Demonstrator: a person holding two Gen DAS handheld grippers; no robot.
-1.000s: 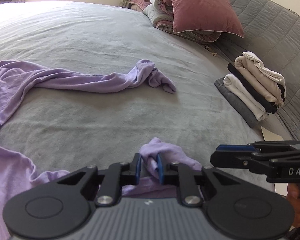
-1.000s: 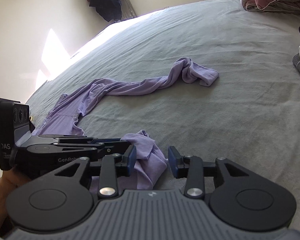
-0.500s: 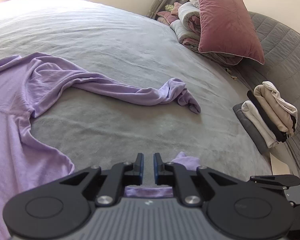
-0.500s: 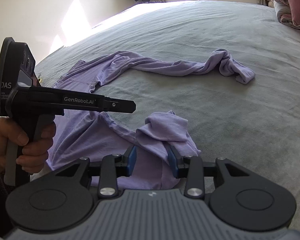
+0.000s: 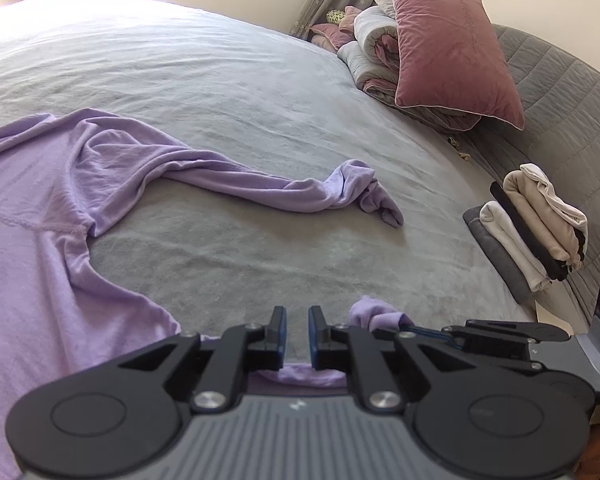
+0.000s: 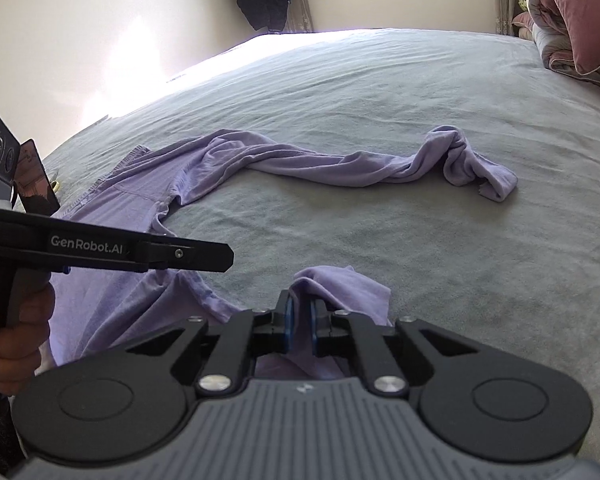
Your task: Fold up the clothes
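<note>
Two grippers sit at bottom centre: your right gripper pinches a sleeve end of the purple shirt, spread across the frame's left; your left gripper is nearly closed, holding nothing.

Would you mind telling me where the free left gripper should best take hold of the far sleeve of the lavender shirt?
I would grip the far sleeve at its bunched cuff, coming from above. The cuff is knotted up into a raised lump, so there is fabric to pinch, whereas the rest lies flat against the grey bed. The left gripper looks empty.
</note>
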